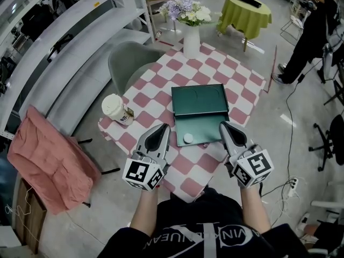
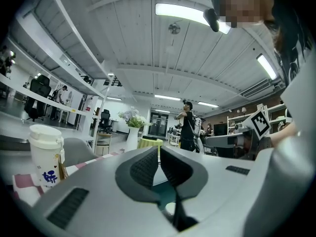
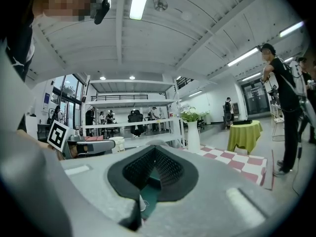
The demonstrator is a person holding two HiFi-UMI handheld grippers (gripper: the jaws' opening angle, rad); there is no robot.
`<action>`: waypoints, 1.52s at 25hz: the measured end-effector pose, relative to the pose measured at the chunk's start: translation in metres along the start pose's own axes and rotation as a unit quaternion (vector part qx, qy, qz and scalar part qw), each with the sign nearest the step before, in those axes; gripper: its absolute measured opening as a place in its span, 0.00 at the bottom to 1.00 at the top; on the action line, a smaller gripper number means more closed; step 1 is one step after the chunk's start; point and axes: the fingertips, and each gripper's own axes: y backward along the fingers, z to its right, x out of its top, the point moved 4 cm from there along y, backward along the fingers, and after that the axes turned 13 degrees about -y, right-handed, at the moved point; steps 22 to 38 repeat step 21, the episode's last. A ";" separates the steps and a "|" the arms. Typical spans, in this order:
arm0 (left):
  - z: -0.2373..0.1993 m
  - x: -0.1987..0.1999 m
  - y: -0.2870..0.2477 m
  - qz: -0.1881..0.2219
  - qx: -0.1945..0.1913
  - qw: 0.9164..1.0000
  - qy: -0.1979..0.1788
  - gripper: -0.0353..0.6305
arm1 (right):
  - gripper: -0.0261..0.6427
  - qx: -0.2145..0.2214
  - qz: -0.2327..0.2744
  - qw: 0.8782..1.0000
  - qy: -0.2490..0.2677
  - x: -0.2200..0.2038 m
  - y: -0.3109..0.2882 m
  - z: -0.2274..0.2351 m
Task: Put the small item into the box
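An open dark green box (image 1: 199, 100) lies on the checked table, one half (image 1: 207, 126) flat towards me. A small white round item (image 1: 188, 138) rests on that near half, by its front edge. My left gripper (image 1: 163, 129) hovers just left of the item with its jaws shut and empty. At the box's right front corner my right gripper (image 1: 226, 127) is also shut on nothing. In the left gripper view the pads (image 2: 148, 168) meet, with green box (image 2: 163, 194) showing below them. The right gripper view shows closed pads (image 3: 165, 168) over the green (image 3: 149, 191).
A lidded paper coffee cup (image 1: 115, 109) stands at the table's left edge. A white vase of flowers (image 1: 191, 39) is at the far end. A grey chair (image 1: 129, 63) sits behind the table; a person (image 1: 312, 34) stands at the right.
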 end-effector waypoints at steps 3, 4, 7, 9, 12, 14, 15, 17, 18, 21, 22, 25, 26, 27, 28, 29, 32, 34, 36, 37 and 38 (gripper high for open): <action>-0.003 -0.002 0.001 -0.002 0.004 1.000 0.000 0.09 | 0.05 0.004 0.000 1.000 0.000 -0.001 -0.002 0.000; -0.003 -0.002 0.001 -0.003 0.006 1.000 0.000 0.09 | 0.05 0.005 -0.001 1.000 0.000 -0.002 -0.003 0.000; -0.006 -0.004 0.002 -0.006 0.010 1.000 -0.001 0.09 | 0.05 0.008 -0.003 1.000 -0.003 -0.004 -0.006 0.001; -0.008 -0.005 0.002 -0.007 0.012 1.000 -0.001 0.09 | 0.05 0.011 -0.006 1.000 -0.004 -0.005 -0.009 0.001; -0.011 -0.006 0.002 -0.008 0.015 1.000 0.000 0.09 | 0.05 0.015 -0.011 1.000 -0.005 -0.008 -0.014 0.001; -0.013 -0.007 0.002 -0.009 0.017 1.000 0.001 0.09 | 0.05 0.017 -0.014 1.000 -0.007 -0.010 -0.017 0.001; -0.014 -0.007 0.002 -0.009 0.018 1.000 0.001 0.09 | 0.05 0.018 -0.016 1.000 -0.008 -0.011 -0.018 0.001; -0.016 -0.008 0.001 -0.010 0.019 1.000 0.001 0.09 | 0.05 0.022 -0.020 1.000 -0.008 -0.012 -0.022 0.000; -0.018 -0.008 0.001 -0.011 0.020 1.000 0.001 0.09 | 0.05 0.025 -0.022 0.999 -0.008 -0.012 -0.024 0.000; -0.021 -0.009 -0.001 -0.013 0.021 1.000 0.002 0.09 | 0.05 0.029 -0.029 0.999 -0.009 -0.014 -0.029 -0.002; -0.021 -0.009 -0.001 -0.013 0.021 1.000 0.002 0.09 | 0.05 0.029 -0.029 0.999 -0.009 -0.014 -0.029 -0.002; -0.021 -0.009 -0.001 -0.013 0.021 1.000 0.002 0.09 | 0.05 0.029 -0.029 0.999 -0.009 -0.014 -0.029 -0.002; -0.021 -0.009 -0.001 -0.013 0.021 1.000 0.002 0.09 | 0.05 0.029 -0.029 0.999 -0.009 -0.014 -0.029 -0.002; -0.021 -0.009 -0.001 -0.013 0.021 1.000 0.002 0.09 | 0.05 0.029 -0.029 0.999 -0.009 -0.014 -0.029 -0.002; -0.021 -0.009 -0.001 -0.013 0.021 1.000 0.002 0.09 | 0.05 0.029 -0.029 0.999 -0.009 -0.014 -0.029 -0.002; -0.021 -0.009 -0.001 -0.013 0.021 1.000 0.002 0.09 | 0.05 0.029 -0.029 0.999 -0.009 -0.014 -0.029 -0.002; -0.021 -0.009 -0.001 -0.013 0.021 1.000 0.002 0.09 | 0.05 0.029 -0.029 0.999 -0.009 -0.014 -0.029 -0.002; -0.021 -0.009 -0.001 -0.013 0.021 1.000 0.002 0.09 | 0.05 0.029 -0.029 0.999 -0.009 -0.014 -0.029 -0.002; -0.021 -0.009 -0.001 -0.013 0.021 1.000 0.002 0.09 | 0.05 0.029 -0.029 0.999 -0.009 -0.014 -0.029 -0.002; -0.021 -0.009 -0.001 -0.013 0.021 1.000 0.002 0.09 | 0.05 0.029 -0.029 0.999 -0.009 -0.014 -0.029 -0.002; -0.021 -0.009 -0.001 -0.013 0.021 1.000 0.002 0.09 | 0.05 0.029 -0.029 0.999 -0.009 -0.014 -0.029 -0.002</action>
